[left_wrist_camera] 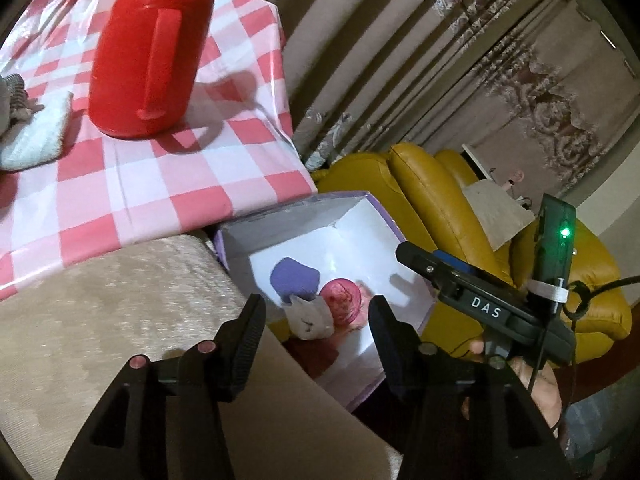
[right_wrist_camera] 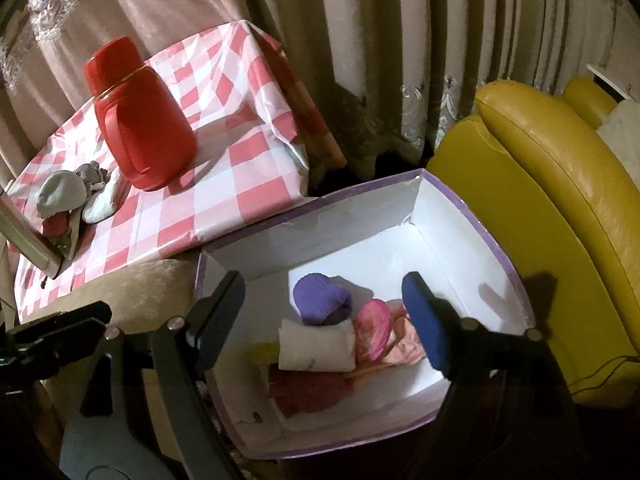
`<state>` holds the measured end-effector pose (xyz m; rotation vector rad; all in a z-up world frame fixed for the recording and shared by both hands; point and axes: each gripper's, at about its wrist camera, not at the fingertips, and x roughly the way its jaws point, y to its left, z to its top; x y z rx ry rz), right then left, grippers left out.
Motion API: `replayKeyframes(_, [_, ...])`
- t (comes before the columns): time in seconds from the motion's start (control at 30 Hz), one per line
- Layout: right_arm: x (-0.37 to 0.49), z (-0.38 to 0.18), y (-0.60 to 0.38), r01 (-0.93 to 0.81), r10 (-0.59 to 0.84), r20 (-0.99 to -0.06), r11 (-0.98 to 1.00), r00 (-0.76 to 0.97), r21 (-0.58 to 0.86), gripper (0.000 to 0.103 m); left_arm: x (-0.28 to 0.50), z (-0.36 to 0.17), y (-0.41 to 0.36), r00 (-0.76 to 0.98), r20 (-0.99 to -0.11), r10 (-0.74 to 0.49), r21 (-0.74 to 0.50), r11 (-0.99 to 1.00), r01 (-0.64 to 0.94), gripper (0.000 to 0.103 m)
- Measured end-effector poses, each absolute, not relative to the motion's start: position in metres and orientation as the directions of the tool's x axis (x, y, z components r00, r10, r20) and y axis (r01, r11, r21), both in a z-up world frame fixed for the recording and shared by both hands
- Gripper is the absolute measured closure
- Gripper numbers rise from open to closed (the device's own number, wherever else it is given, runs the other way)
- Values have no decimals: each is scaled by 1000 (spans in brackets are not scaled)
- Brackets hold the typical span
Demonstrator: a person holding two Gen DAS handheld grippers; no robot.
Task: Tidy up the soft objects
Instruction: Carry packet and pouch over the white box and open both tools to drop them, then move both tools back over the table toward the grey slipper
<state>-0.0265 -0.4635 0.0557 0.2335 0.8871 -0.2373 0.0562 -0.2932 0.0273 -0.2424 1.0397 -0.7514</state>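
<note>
A white box with a purple rim (right_wrist_camera: 460,216) (left_wrist_camera: 360,220) holds several soft things: a purple rolled sock (right_wrist_camera: 320,300) (left_wrist_camera: 294,276), a white rolled cloth (right_wrist_camera: 316,344) (left_wrist_camera: 310,318), a pink ball (right_wrist_camera: 374,332) (left_wrist_camera: 342,298), a peach cloth (right_wrist_camera: 404,344) and a dark red cloth (right_wrist_camera: 308,392). My right gripper (right_wrist_camera: 322,292) hangs open above them with nothing between its blue pads. My left gripper (left_wrist_camera: 316,312) is open and empty too, at the box's near-left edge. More soft pieces lie on the checked table: a pale sock (right_wrist_camera: 64,192), a grey striped sock (right_wrist_camera: 92,174) and a white towel (left_wrist_camera: 36,136).
A tall red thermos jug (right_wrist_camera: 144,120) (left_wrist_camera: 148,60) stands on the red-and-white checked tablecloth (right_wrist_camera: 248,152). A yellow leather armchair (right_wrist_camera: 560,200) borders the box on the right. A beige cushion (left_wrist_camera: 100,300) lies to its left, and curtains hang behind.
</note>
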Motion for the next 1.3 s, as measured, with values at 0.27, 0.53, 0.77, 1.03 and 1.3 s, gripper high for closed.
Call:
replayKeyframes(0.27, [-18, 60, -438, 238, -77, -784, 967, 616, 92, 20, 54, 33, -252, 378, -695, -612, -470, 784, 406, 48])
replayKeyframes(0.53, [-3, 64, -400, 151, -13, -784, 983, 621, 104, 20, 48, 37, -192, 476, -693, -541, -436, 841, 321, 48])
replayKeyframes(0.77, [14, 65, -354, 46, 50, -783, 994, 621, 100, 20, 33, 35, -120, 554, -679, -482, -448, 870, 207, 48])
replayKeyframes(1.03, [40, 62, -296, -84, 112, -798, 993, 592, 78, 20, 23, 25, -48, 614, -668, -420, -493, 868, 57, 48])
replayKeyframes(1.3, [72, 65, -252, -162, 134, -804, 986, 579, 48, 20, 22, 20, -16, 633, -653, -416, -537, 843, -1, 48])
